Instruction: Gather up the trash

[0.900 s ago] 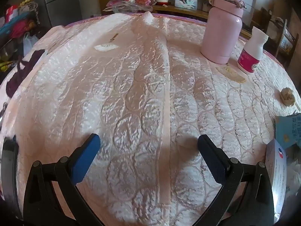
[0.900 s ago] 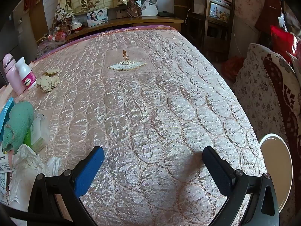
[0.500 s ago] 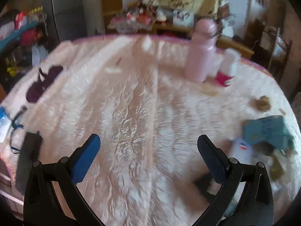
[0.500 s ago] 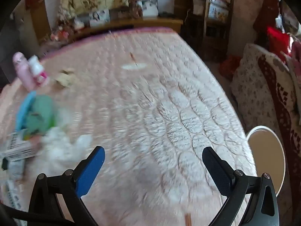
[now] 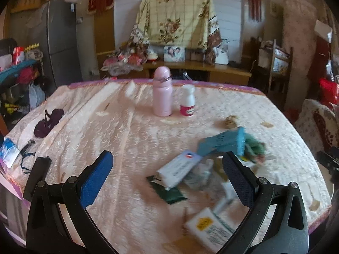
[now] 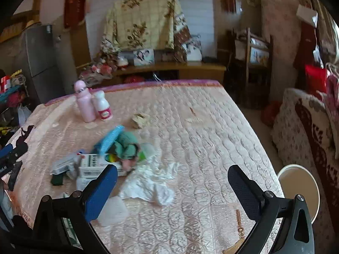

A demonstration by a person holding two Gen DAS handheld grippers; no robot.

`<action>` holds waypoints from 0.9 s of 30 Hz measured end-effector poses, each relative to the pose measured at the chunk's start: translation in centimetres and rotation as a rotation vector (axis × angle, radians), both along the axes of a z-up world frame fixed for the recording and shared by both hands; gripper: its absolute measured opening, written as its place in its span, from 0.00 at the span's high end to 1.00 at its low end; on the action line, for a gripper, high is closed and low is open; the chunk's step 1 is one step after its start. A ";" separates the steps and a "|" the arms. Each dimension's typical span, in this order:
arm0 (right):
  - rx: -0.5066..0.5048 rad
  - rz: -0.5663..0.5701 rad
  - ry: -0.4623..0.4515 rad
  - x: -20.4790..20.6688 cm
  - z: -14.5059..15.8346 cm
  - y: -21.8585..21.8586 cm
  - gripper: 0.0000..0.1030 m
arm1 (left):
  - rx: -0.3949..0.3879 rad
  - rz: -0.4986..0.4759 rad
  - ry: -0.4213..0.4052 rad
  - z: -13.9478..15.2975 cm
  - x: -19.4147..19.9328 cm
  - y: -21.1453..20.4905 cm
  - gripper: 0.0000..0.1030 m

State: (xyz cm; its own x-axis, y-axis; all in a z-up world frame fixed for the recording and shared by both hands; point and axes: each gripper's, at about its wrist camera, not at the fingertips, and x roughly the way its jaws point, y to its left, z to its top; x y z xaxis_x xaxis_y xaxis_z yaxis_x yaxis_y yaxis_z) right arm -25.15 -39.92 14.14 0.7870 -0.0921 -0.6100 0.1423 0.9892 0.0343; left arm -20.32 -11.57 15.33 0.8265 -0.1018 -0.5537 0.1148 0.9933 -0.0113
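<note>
A heap of trash lies on the pink quilted bed: a blue carton, a white box, a dark green packet, a green cloth and crumpled white tissue. A brown paper wad lies beyond it and also shows in the right wrist view. My left gripper is open and empty, held above the near bed edge left of the heap. My right gripper is open and empty, above the tissue.
A pink bottle and a white bottle stand at the far middle. A dark hair tie and a black phone lie at the left edge. A white round bin stands beside the bed at the right, near a sofa.
Both grippers have pulled back and risen from close over the quilt. The whole bed and the trash heap have come into view. Both stay open.
</note>
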 end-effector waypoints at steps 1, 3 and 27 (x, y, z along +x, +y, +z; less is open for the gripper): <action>0.002 0.006 -0.002 -0.2 0.4 -0.2 0.00 | -0.002 -0.007 -0.009 0.1 -0.5 -0.4 0.01; 0.008 0.017 -0.012 -0.6 0.8 0.4 0.00 | -0.013 -0.021 -0.029 0.3 -1.4 -1.1 0.01; -0.014 0.016 -0.080 -2.5 2.5 1.4 0.00 | -0.044 -0.026 -0.063 1.2 -3.4 -3.4 0.01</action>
